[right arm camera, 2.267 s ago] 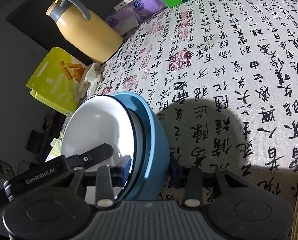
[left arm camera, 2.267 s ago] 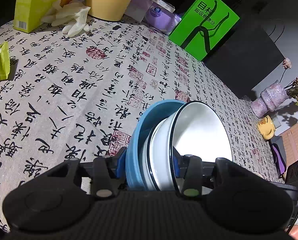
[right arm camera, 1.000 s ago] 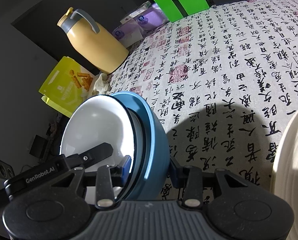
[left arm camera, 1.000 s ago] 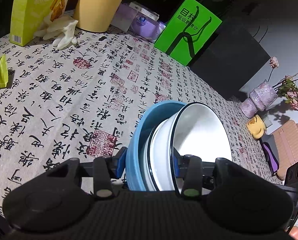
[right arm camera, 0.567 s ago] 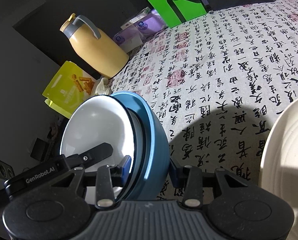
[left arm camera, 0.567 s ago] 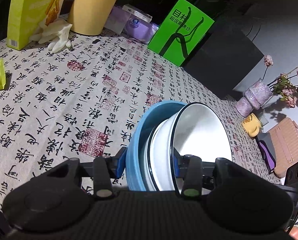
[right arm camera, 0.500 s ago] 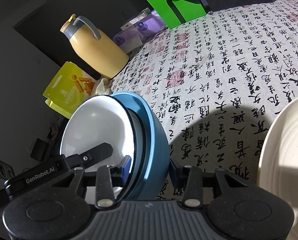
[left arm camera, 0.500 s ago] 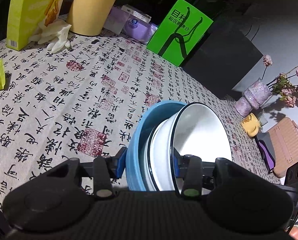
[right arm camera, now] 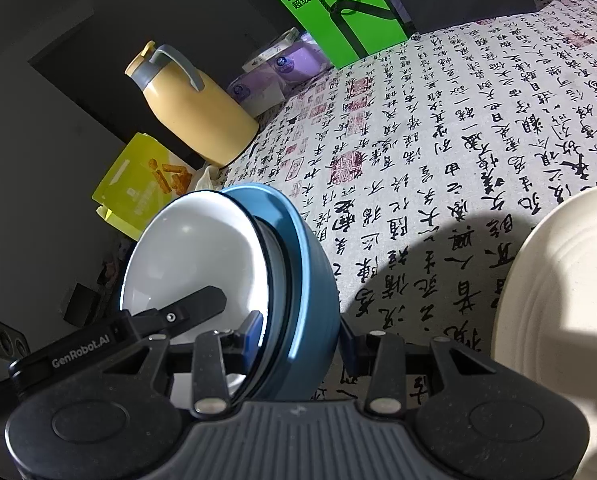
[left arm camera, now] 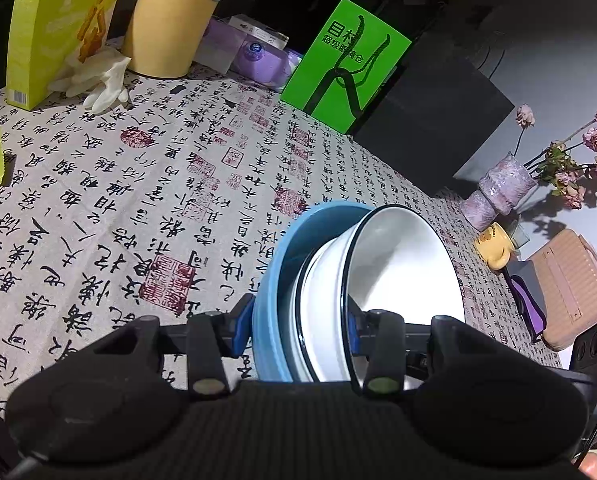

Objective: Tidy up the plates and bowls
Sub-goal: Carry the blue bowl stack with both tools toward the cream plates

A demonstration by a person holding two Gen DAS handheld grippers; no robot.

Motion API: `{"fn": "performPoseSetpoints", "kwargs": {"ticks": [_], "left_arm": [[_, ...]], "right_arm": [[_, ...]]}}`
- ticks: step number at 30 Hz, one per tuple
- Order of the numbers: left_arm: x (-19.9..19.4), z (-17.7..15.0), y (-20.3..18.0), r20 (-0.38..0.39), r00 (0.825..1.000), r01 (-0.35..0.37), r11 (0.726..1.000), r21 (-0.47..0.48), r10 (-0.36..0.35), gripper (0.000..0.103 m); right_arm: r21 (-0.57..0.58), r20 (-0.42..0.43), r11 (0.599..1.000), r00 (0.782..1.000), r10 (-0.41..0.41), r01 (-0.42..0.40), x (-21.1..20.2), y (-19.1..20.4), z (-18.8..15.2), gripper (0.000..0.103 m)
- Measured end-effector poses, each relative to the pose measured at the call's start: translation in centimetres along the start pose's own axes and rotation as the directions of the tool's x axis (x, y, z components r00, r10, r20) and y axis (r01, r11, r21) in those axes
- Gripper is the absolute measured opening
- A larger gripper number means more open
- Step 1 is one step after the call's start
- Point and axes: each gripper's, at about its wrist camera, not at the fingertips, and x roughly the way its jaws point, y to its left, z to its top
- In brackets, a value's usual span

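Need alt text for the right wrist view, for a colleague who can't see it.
The right gripper is clamped on the rim of a nested bowl stack, white inside blue, held above the calligraphy tablecloth. A cream plate lies at right.

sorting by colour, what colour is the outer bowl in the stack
Blue; the outer bowl holds white bowls. Clearest in the right wrist view.

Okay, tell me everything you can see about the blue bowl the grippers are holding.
The blue bowl is the outermost of a nested stack, with a white, dark-rimmed bowl seated inside it. It looks glossy, like glazed ceramic or enamel, with a lighter blue rim. It is tipped on its side above the patterned tablecloth. The left gripper and right gripper each clamp the stack, one on either side.
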Motion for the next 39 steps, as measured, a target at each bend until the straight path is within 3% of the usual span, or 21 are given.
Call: {"fn": "performPoseSetpoints", "kwargs": {"ticks": [39], "left_arm": [[-0.7,-1.7,-5.9,0.006,0.999,0.036,0.996,0.078,-0.037,0.043]], "right_arm": [[0.046,0.092,0.999,0.996,0.003,-0.007,-5.8,-3.0,-0.8,0.039]]}}
